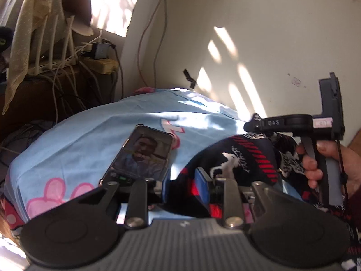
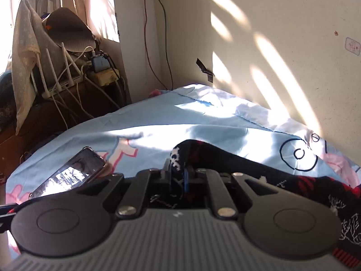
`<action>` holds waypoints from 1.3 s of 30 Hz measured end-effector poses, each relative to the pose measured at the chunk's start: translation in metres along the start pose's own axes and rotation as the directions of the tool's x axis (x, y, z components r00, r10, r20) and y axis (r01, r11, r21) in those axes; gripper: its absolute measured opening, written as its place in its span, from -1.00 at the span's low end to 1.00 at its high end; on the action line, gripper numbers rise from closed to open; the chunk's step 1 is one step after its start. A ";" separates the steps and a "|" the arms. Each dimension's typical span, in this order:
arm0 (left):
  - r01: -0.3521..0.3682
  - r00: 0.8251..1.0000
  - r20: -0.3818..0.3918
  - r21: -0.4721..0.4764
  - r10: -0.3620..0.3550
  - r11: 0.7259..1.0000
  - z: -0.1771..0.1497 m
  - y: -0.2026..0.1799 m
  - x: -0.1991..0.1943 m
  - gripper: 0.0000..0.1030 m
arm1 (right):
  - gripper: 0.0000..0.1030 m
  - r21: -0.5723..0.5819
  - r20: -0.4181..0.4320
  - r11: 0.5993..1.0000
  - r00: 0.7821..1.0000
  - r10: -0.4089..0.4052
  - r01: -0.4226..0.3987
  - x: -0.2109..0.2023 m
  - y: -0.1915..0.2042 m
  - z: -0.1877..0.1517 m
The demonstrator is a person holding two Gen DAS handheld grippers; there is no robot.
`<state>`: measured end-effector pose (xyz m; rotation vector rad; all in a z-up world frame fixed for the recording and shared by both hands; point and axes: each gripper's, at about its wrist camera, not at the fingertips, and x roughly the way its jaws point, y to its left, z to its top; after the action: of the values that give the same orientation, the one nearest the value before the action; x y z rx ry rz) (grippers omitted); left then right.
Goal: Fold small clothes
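One dark patterned garment lies bunched on the bed, pinched at both ends. The right gripper is clamped on a fold of it; the left gripper also grips its edge. One phone lies just beside the garment, so a careless pull could sweep it off the bed, I reckon.

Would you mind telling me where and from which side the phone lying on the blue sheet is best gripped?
Grip the phone across its long side edges, near the close end. It lies flat, screen up, on the blue sheet, left of the dark patterned garment, so come from its clear left side, jaws low.
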<state>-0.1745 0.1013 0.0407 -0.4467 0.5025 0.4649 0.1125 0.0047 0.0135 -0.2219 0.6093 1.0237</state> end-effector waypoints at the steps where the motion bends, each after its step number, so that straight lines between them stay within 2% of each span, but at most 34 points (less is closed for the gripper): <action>1: -0.004 1.000 -0.007 -0.013 0.004 1.000 0.002 0.000 0.003 -0.47 | -0.62 0.010 -0.044 1.000 0.999 -0.015 0.015 0.007 -0.007 0.000; 2: 0.030 0.999 -0.011 -0.007 -0.030 1.000 0.001 -0.001 0.002 -0.38 | -0.61 0.029 -0.095 0.999 0.995 -0.011 0.014 0.009 -0.017 -0.001; 3: 0.064 0.998 -0.008 0.012 -0.064 0.998 -0.002 -0.004 -0.001 -0.25 | -0.56 0.061 -0.108 0.998 0.994 0.001 0.005 0.003 -0.028 -0.004; 5: 0.127 0.992 -0.006 0.081 -0.127 0.989 -0.011 -0.014 -0.009 -0.18 | -0.55 0.132 -0.081 0.991 0.996 0.026 -0.015 -0.025 -0.050 -0.011; 7: 0.222 0.975 -0.049 0.127 -0.218 0.967 -0.020 -0.027 -0.013 -0.18 | -0.55 0.175 -0.061 0.984 0.997 0.049 -0.038 -0.059 -0.068 -0.020; 8: 0.284 0.958 -0.086 0.131 -0.275 0.950 -0.027 -0.036 -0.013 -0.18 | -0.55 0.182 -0.052 0.982 0.997 0.050 -0.040 -0.076 -0.076 -0.025; 9: 0.350 0.933 -0.133 0.127 -0.334 0.928 -0.032 -0.044 -0.012 -0.17 | -0.54 0.186 -0.044 0.982 0.998 0.041 -0.032 -0.094 -0.084 -0.032; 12: 0.497 0.848 -0.285 0.138 -0.447 0.857 -0.053 -0.079 -0.004 -0.23 | -0.47 0.207 -0.028 0.978 1.000 0.003 0.003 -0.145 -0.105 -0.057; 14: 0.553 0.802 -0.364 0.154 -0.474 0.819 -0.069 -0.102 0.000 -0.23 | -0.40 0.236 -0.015 0.971 1.000 -0.027 0.030 -0.177 -0.118 -0.079; 16: 0.589 0.762 -0.431 0.152 -0.483 0.794 -0.084 -0.120 0.004 -0.23 | -0.35 0.249 -0.005 0.967 0.998 -0.058 0.057 -0.198 -0.124 -0.098; 19: 0.597 0.724 -0.521 0.142 -0.453 0.790 -0.100 -0.143 0.018 -0.24 | -0.35 0.246 0.010 0.964 0.995 -0.104 0.098 -0.222 -0.129 -0.127; 20: 0.592 0.730 -0.515 0.149 -0.449 0.792 -0.103 -0.148 0.017 -0.34 | -0.35 0.247 0.012 0.963 0.994 -0.112 0.106 -0.226 -0.130 -0.134; 21: 0.596 0.723 -0.529 0.153 -0.444 0.789 -0.105 -0.153 0.016 -0.76 | -0.35 0.250 0.014 0.962 0.993 -0.115 0.107 -0.229 -0.130 -0.140; 22: 0.594 0.718 -0.538 0.144 -0.441 0.792 -0.106 -0.154 0.015 -0.83 | -0.35 0.253 0.015 0.962 0.993 -0.113 0.106 -0.230 -0.131 -0.144; 23: 0.584 0.726 -0.529 0.138 -0.439 0.800 -0.105 -0.152 0.011 -0.85 | -0.35 0.256 0.015 0.961 0.994 -0.112 0.105 -0.230 -0.132 -0.147; 25: 0.553 0.754 -0.501 0.136 -0.424 0.822 -0.095 -0.140 -0.003 -0.85 | -0.35 0.266 0.010 0.958 0.994 -0.112 0.105 -0.226 -0.133 -0.150; 27: 0.509 0.794 -0.458 0.141 -0.400 0.849 -0.077 -0.117 -0.026 -0.86 | -0.35 0.273 0.007 0.957 0.995 -0.102 0.096 -0.221 -0.134 -0.152; 30: 0.461 0.829 -0.413 0.127 -0.376 0.878 -0.063 -0.079 -0.060 -0.88 | -0.34 0.269 0.020 0.962 0.999 -0.045 0.038 -0.217 -0.131 -0.158; 32: 0.380 0.874 -0.394 0.191 -0.284 0.905 -0.066 -0.072 -0.076 -0.94 | -0.34 0.262 0.019 0.965 1.000 -0.008 0.003 -0.208 -0.127 -0.161; 33: 0.341 0.886 -0.397 0.210 -0.239 0.916 -0.068 -0.071 -0.075 -0.85 | -0.34 0.256 0.009 0.967 1.000 0.014 -0.016 -0.202 -0.123 -0.162; 34: 0.318 0.887 -0.409 0.205 -0.214 0.925 -0.070 -0.069 -0.071 -0.77 | -0.34 0.250 -0.005 0.968 1.000 0.031 -0.029 -0.195 -0.120 -0.163; 36: 0.289 0.892 -0.406 0.179 -0.197 0.940 -0.069 -0.063 -0.062 -0.42 | -0.34 0.246 -0.038 0.968 0.998 0.052 -0.041 -0.183 -0.116 -0.164; 39: 0.245 0.911 -0.375 0.155 -0.173 0.957 -0.061 -0.055 -0.047 -0.18 | -0.34 0.240 -0.090 0.968 0.992 0.092 -0.068 -0.173 -0.108 -0.165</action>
<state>-0.2034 0.0114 0.0343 -0.3875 0.8371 0.1187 0.0787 -0.2517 -0.0334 -0.0392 0.8313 1.0122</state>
